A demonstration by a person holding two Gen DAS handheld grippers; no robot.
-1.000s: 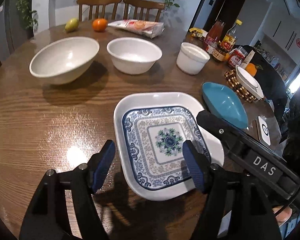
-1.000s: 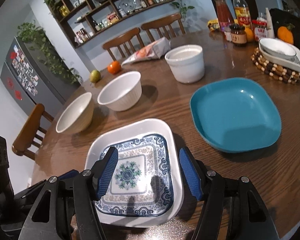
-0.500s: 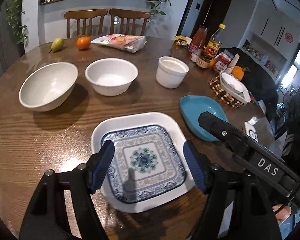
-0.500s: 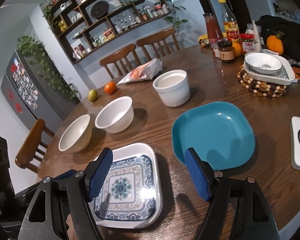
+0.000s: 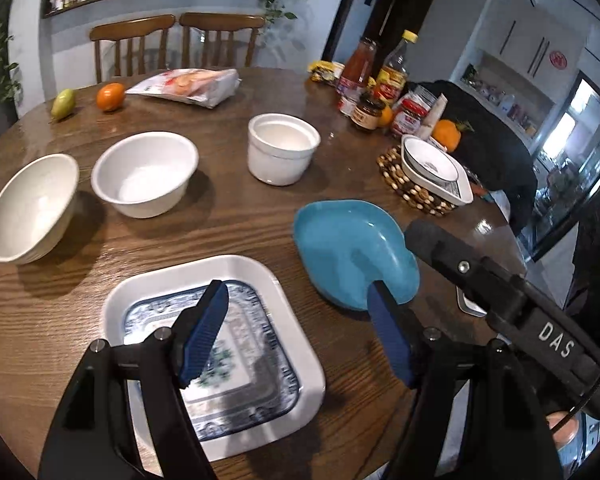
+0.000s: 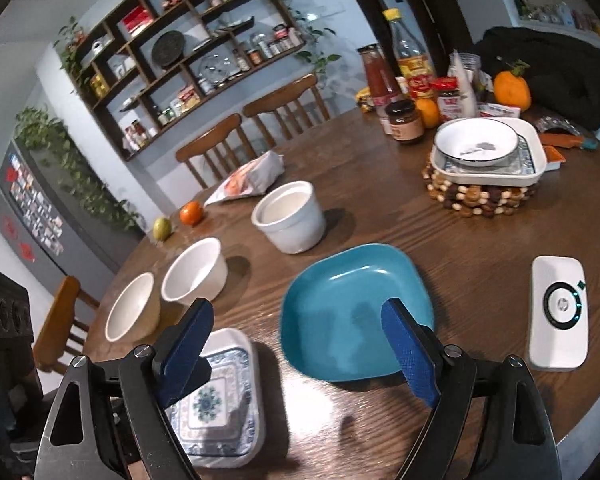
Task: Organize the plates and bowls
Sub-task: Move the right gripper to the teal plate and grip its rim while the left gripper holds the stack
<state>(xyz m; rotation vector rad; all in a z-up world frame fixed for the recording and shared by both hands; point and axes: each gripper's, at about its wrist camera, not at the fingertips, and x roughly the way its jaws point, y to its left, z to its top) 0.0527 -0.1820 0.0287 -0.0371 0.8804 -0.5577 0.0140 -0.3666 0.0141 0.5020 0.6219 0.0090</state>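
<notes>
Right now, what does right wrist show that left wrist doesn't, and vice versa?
Right wrist only: white HP device on the table edge, wall shelf unit, fridge with magnets.
Left wrist only: the right claw's black body, marked DAS.
Both: teal plate, patterned square plate, three white bowls, orange, pear. Both claws open, empty.

"DAS" on right gripper [image 5: 552,344] body

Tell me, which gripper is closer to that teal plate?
Right. The right gripper hangs open directly before the teal plate, framing its near edge. The left gripper sits off to its side, over the patterned plate.
</notes>
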